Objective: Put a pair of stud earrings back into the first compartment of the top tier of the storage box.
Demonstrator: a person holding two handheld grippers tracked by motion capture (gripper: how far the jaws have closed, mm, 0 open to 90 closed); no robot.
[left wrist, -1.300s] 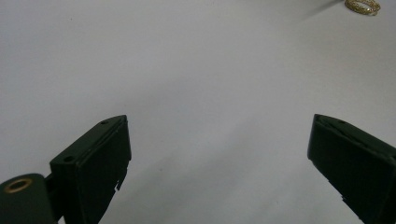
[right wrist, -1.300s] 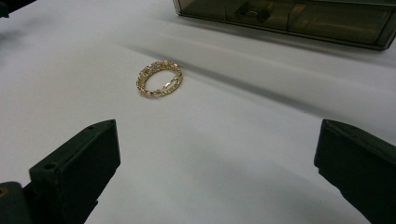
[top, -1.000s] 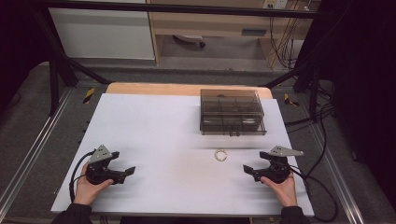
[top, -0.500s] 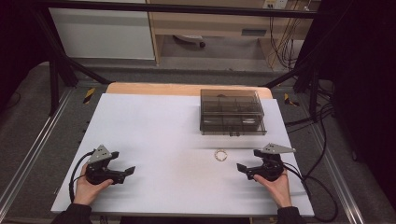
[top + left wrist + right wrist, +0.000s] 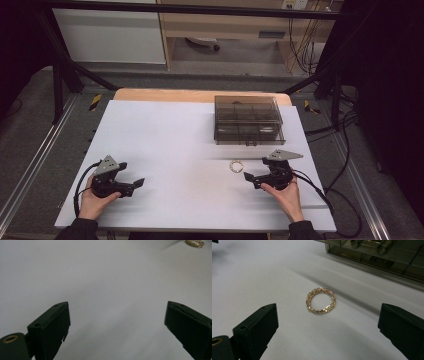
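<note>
The broad white surface [image 5: 190, 145] carries a smoky transparent plastic box with compartments [image 5: 247, 119] at its far right side. Just in front of that box lies a small coiled gold beaded bracelet [image 5: 321, 300] — flat, in the open, easy to reach. The right tool [image 5: 252, 177] points at it from near by, jaws wide apart, likely lining up a pick. The left tool [image 5: 136, 184] rests well away from the box, jaws apart too. The box's contents are blurred — hard to name.
</note>
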